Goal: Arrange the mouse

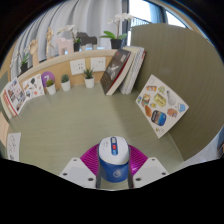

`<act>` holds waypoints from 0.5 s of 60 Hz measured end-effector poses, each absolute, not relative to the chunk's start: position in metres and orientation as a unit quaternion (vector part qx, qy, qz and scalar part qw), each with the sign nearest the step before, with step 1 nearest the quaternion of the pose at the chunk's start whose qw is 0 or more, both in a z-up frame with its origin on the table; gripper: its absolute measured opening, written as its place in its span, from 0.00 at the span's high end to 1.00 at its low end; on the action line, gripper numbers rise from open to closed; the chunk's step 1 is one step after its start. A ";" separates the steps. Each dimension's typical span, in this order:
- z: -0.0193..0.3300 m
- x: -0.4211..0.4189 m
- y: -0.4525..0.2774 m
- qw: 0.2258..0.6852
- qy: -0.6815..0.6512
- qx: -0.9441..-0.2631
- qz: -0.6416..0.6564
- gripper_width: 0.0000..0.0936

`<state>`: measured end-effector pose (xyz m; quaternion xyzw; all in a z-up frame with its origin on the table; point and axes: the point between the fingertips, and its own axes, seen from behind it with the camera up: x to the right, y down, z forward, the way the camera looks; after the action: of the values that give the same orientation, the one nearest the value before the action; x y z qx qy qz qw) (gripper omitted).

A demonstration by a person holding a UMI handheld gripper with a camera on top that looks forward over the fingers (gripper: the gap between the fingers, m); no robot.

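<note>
We are holding the mouse [112, 159] tight between the two fingers of our gripper [112, 170], above the table [70, 130]. If we are squeezing too softly, it could be slipping out and dropping, maybe bumping the picture book [160, 105] nearby.

Mouse [112, 160] between tool [113, 172] fingers

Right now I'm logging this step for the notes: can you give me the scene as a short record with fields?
gripper: fingers shut on the mouse
mouse: white and blue, between the pink pads, low over the table
table: greenish top, bare just ahead of the fingers
beyond: picture card lying flat, books, small potted plants
</note>
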<state>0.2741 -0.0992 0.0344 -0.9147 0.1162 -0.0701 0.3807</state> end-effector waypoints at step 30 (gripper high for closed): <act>0.250 -0.112 -0.027 0.539 0.040 -0.842 -0.011 0.61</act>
<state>-0.1122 -0.0270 0.2498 -0.8416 0.0401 -0.0111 0.5385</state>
